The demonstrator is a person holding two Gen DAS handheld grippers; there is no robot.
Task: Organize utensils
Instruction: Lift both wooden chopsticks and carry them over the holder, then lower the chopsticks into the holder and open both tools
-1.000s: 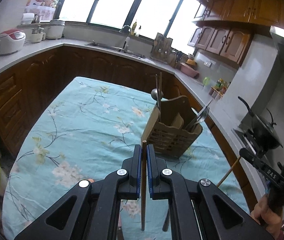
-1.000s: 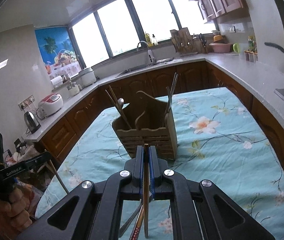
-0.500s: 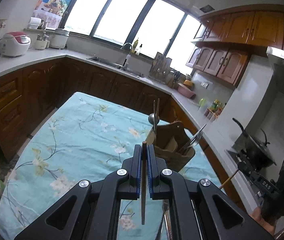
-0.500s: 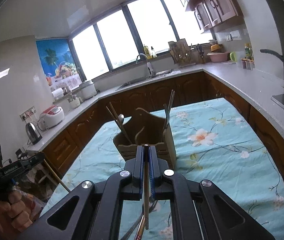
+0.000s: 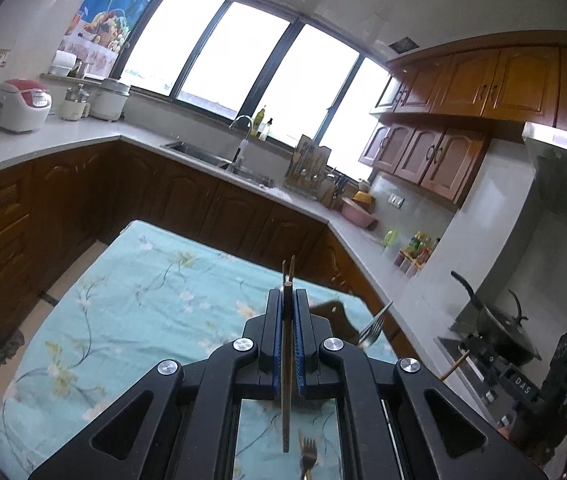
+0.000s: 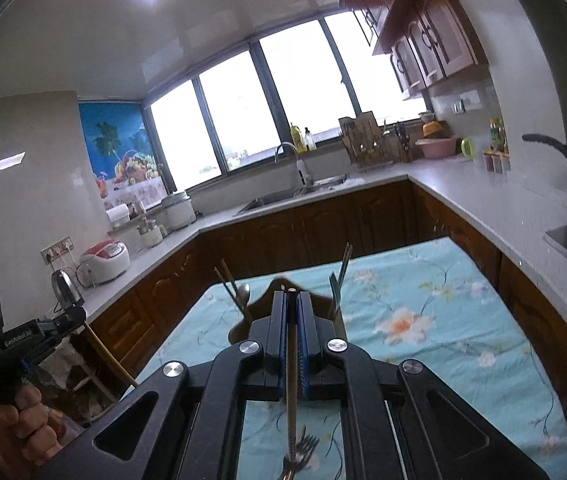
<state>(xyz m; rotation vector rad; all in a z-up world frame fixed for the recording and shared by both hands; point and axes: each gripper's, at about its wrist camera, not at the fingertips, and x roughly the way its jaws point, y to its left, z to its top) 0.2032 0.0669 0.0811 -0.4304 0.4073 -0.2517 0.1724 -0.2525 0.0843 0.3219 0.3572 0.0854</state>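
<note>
My left gripper (image 5: 287,292) is shut on a brown wooden chopstick (image 5: 286,400) that hangs down between its fingers. My right gripper (image 6: 291,294) is shut on a chopstick (image 6: 292,392) with a metal tip. The wooden utensil holder (image 6: 259,312) stands on the table, mostly hidden behind each gripper; it holds chopsticks, a spoon (image 6: 243,294) and forks (image 5: 371,328). A loose fork lies on the tablecloth under each gripper, in the left wrist view (image 5: 307,456) and in the right wrist view (image 6: 301,452). Both grippers are raised above the table.
The table has a light blue floral cloth (image 5: 123,312). Brown cabinets and grey counters (image 6: 483,184) surround it, with a sink (image 5: 219,156), a rice cooker (image 5: 23,104) and a black pan (image 5: 499,328) on the stove. The other hand-held gripper shows at each view's edge.
Both grippers have risen and tilted upward with their chopsticks. The utensil holder has dropped lower in both views and is now mostly hidden behind the fingers.
</note>
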